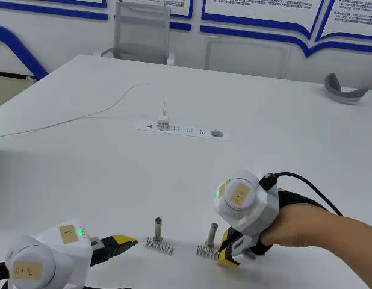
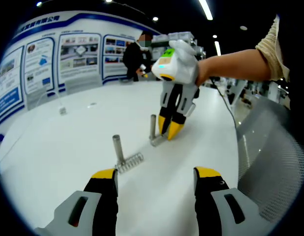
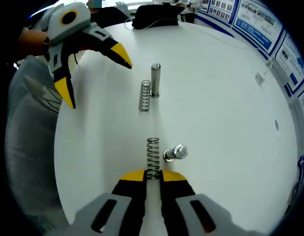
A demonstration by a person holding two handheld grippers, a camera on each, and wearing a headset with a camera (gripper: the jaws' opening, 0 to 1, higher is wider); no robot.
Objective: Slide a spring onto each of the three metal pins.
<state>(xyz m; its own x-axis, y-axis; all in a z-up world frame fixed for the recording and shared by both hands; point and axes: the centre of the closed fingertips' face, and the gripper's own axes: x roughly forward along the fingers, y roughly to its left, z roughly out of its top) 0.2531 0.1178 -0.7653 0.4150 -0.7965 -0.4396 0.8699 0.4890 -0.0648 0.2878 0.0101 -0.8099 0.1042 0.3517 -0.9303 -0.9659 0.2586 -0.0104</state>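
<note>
Two short metal pins stand upright on the white table, one on the left (image 1: pixel 158 227) and one on the right (image 1: pixel 212 233). A spring (image 1: pixel 159 245) lies flat at the left pin's foot. A second spring (image 3: pixel 152 156) lies beside the right pin (image 3: pixel 174 153), and my right gripper (image 3: pixel 152 175) is shut on its near end, tips down at the table (image 1: pixel 225 256). My left gripper (image 2: pixel 156 173) hovers open a little short of the left pin (image 2: pixel 117 149) and its spring (image 2: pixel 129 162), with nothing between its jaws. The right gripper view has it (image 3: pixel 97 77) spread wide by the far pin (image 3: pixel 155 79).
A white power strip (image 1: pixel 180 129) sits mid-table with a plug and a thin white cable (image 1: pixel 83 116) trailing left. A grey curved band (image 1: pixel 342 90) lies at the far right. Chairs stand behind the table (image 1: pixel 83 174). A mesh chair back (image 2: pixel 270 162) is near the table edge.
</note>
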